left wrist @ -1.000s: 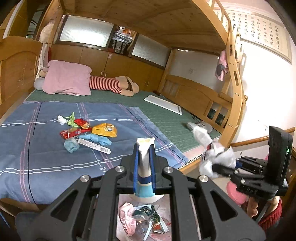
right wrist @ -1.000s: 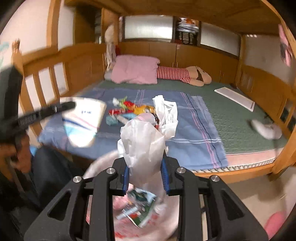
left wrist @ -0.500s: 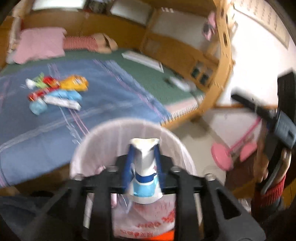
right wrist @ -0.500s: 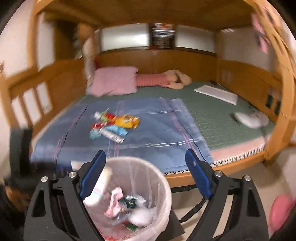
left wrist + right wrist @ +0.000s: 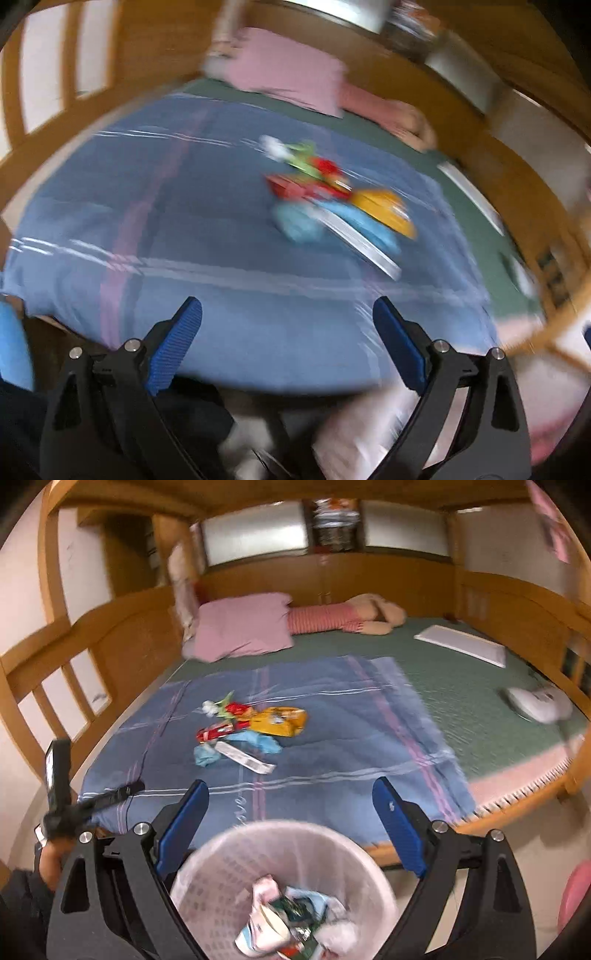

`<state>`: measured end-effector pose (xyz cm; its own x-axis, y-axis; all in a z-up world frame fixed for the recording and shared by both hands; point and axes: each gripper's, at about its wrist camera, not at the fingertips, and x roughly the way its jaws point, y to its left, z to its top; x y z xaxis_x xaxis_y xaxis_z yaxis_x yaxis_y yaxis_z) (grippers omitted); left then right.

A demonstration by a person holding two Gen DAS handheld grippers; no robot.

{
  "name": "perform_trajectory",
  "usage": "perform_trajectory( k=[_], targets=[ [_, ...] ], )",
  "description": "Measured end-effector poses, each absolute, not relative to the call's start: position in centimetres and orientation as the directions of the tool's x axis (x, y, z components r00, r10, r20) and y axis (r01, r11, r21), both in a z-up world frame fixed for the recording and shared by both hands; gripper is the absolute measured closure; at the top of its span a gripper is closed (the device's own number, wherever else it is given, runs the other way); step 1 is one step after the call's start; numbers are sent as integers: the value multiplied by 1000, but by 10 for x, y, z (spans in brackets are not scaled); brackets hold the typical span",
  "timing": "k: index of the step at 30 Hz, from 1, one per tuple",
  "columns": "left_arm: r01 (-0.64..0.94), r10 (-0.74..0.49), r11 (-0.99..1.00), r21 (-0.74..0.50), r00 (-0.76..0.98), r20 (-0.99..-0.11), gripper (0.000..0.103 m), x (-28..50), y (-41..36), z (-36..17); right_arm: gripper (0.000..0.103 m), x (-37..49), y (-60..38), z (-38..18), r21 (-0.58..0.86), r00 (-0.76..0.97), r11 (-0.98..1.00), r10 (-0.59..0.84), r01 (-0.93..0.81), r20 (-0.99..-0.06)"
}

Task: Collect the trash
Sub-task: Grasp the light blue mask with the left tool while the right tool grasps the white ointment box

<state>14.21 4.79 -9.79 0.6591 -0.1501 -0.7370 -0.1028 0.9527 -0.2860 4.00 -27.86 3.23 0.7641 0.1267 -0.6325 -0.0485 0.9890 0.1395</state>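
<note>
Both grippers have let go since a second ago: the tube held by the left and the crumpled white bag held by the right are gone from their jaws. From the left wrist view, heavily blurred by motion, the left gripper (image 5: pixel 287 328) has its blue pads spread wide with nothing between them, aimed over the blue blanket (image 5: pixel 184 206) toward the trash pile (image 5: pixel 332 199), which sits near the blanket's middle, well short of its near edge. From the right wrist view, the right gripper (image 5: pixel 290 805) is likewise spread wide and empty, hanging just above the pink waste bin (image 5: pixel 280 853), which stands on the floor against the bed's near edge and already holds wrappers. On the blanket the pile is clearer: a yellow snack packet (image 5: pixel 279 720), a red wrapper (image 5: pixel 216 733), crumpled blue tissue (image 5: pixel 205 756) and a long white strip (image 5: pixel 245 757). All look light, soft and crinkly, likely slippery film; pinching a raised fold or edge should work best. The strip's long axis runs diagonally, its far end toward the blanket's left edge, its near end toward the bin.
</note>
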Motion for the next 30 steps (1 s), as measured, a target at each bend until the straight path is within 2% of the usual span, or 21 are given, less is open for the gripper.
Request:
perform_trajectory(
  k=[4, 7, 8, 9, 11, 14, 15, 16, 18, 21, 25, 30],
  targets=[
    [-227, -37, 941, -252, 669, -742, 9, 187, 77, -107, 15, 106, -254, 12, 203, 699, 975, 211, -95, -684],
    [-250, 26, 943, -221, 715, -699, 9, 204, 86, -123, 15, 158, -228, -18, 217, 623, 967, 251, -132, -741],
    [-315, 91, 933, -174, 674, -733, 9, 207, 88, -129, 15, 168, -221, -25, 199, 607, 970, 242, -139, -757],
    [-351, 80, 916, -192, 632, -771, 9, 213, 94, -136, 15, 189, -207, -39, 153, 576, 977, 210, -147, -790],
    [-365, 24, 889, -277, 641, -768, 9, 215, 104, -139, 15, 219, -189, -63, 106, 519, 979, 183, -175, -835],
    [-390, 59, 884, -260, 642, -764, 9, 217, 106, -138, 16, 268, -176, -99, 85, 452, 981, 157, -176, -878],
    [-391, 64, 885, -255, 643, -763, 9, 219, 106, -139, 24, 285, -175, -111, 89, 426, 983, 149, -158, -892],
    [-388, 63, 886, -254, 644, -763, 9, 218, 104, -138, 38, 300, -176, -122, 114, 394, 983, 161, -141, -905],
    [-383, 64, 890, -248, 644, -762, 9, 223, 101, -137, 50, 317, -179, -138, 145, 339, 982, 177, -117, -924],
    [-375, 62, 893, -249, 650, -758, 9, 234, 96, -136, 50, 322, -165, -156, 168, 247, 965, 216, -202, -944],
    [-332, -5, 895, -298, 660, -751, 9, 265, 85, -142, 48, 307, -133, -167, -46, 282, 929, 64, -367, -957],
    [-211, -164, 901, -379, 644, -747, 9, 301, 60, -156, 47, 309, -141, -174, -42, 270, 934, 60, -354, -961]
  ],
)
